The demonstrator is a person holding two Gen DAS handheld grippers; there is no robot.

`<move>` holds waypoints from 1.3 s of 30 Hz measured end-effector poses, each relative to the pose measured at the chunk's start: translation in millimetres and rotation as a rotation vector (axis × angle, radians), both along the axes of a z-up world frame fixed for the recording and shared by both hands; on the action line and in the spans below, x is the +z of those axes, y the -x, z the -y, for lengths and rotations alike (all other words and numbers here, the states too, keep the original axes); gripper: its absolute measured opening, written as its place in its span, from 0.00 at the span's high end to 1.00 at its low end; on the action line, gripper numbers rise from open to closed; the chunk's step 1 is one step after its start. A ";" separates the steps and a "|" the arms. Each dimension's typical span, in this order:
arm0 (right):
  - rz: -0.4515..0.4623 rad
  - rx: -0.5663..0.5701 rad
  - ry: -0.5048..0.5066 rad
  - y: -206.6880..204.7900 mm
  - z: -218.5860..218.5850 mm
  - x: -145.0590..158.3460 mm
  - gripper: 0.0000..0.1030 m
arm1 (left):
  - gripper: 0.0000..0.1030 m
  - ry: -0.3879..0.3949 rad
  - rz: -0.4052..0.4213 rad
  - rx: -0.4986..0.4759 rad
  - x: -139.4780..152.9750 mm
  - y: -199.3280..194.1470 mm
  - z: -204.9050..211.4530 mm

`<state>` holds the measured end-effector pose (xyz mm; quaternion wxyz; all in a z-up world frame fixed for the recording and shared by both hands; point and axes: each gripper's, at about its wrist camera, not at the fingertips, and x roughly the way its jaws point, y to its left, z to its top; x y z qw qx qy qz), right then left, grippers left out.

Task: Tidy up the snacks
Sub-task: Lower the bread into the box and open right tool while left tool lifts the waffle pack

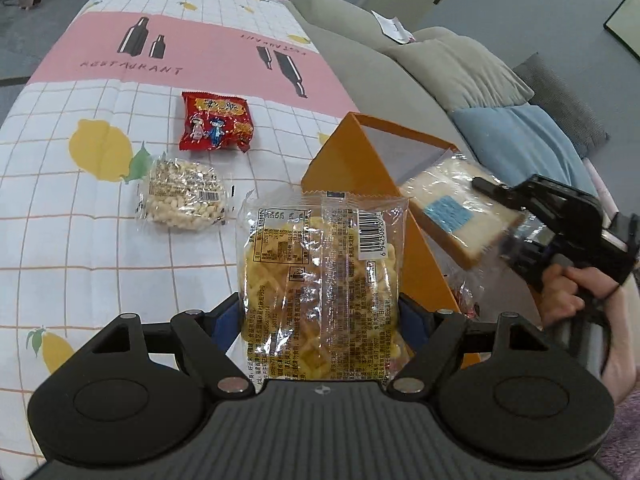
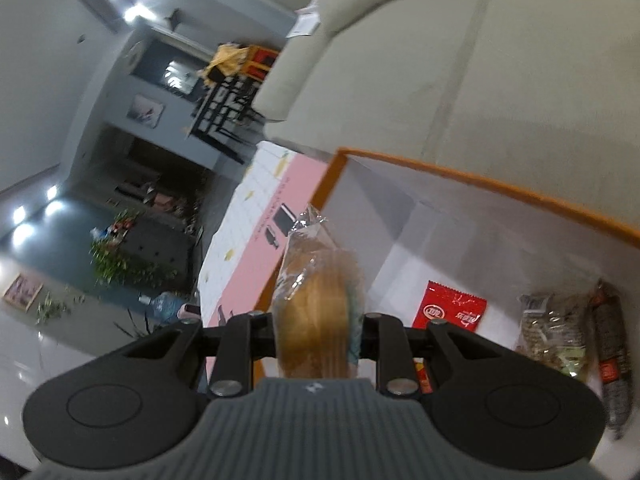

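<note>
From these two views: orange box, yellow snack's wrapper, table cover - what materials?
Orange box: likely card or paperboard, matte; thin flat walls, orange outside, pale inside.
Yellow snack's wrapper: clear glossy plastic film; crinkles, glare, contents visible, zigzag seal edge.
Table cover: printed sheet, cloth or thin plastic, can't tell which; faint fold creases, low sheen.

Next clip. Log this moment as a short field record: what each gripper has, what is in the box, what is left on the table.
left gripper: shut on waffle pack
right gripper: shut on wrapped bread, over the box
orange box: holds red packet, clear-wrapped snack, dark sausage stick
tablecloth: red snack bag and puffed rice cake lie loose
task state: unfinished
</note>
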<state>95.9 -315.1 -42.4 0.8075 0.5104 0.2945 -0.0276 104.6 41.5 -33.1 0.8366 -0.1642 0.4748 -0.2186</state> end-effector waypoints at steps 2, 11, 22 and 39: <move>-0.017 -0.002 -0.017 -8.9 -5.5 -6.2 0.78 | 0.12 0.003 0.000 0.002 0.1 0.1 -2.9; -0.133 -0.003 0.044 -47.8 -33.0 -34.0 0.78 | 0.12 0.020 -0.017 0.006 -4.6 -2.1 -23.0; -0.188 0.044 0.057 -52.3 -35.4 -39.7 0.44 | 0.12 0.032 0.001 -0.012 -0.8 -2.1 -23.1; -0.276 0.211 0.544 -23.7 -52.2 13.4 0.25 | 0.12 0.005 0.103 -0.032 21.6 20.8 -14.8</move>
